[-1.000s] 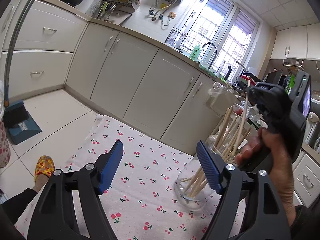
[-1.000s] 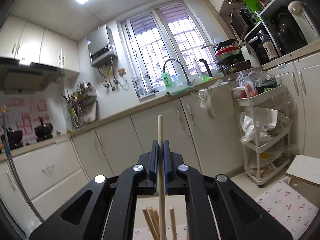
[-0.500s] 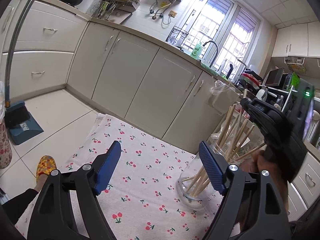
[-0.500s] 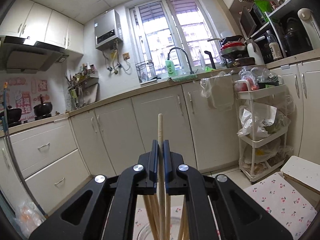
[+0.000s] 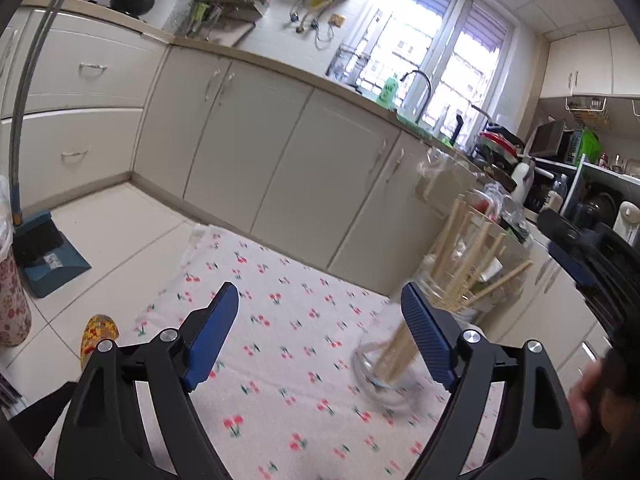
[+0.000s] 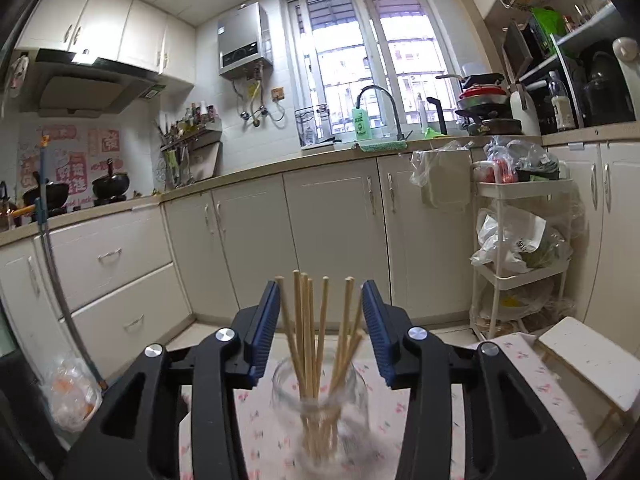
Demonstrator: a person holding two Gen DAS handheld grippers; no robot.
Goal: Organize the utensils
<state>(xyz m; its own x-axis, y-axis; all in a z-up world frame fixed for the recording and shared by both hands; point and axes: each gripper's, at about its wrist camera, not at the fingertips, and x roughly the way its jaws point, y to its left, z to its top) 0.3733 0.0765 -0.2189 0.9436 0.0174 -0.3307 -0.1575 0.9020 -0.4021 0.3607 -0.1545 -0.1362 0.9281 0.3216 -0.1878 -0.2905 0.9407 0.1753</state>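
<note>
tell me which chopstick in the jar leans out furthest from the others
The chopstick angled low toward the right tongs, nearly sideways; the rest stand steeper in the glass jar.

Our left gripper [image 5: 320,336] is matte black plastic with angular cut-out arms, round silver screws at the joints and ribbed blue pads [image 5: 210,338] on its fingers. Our right gripper [image 6: 320,332] has the same black frame, silver screws and blue ribbed pads [image 6: 262,334]. Bare skin of our right hand [image 5: 592,412] shows at the lower right edge.
</note>
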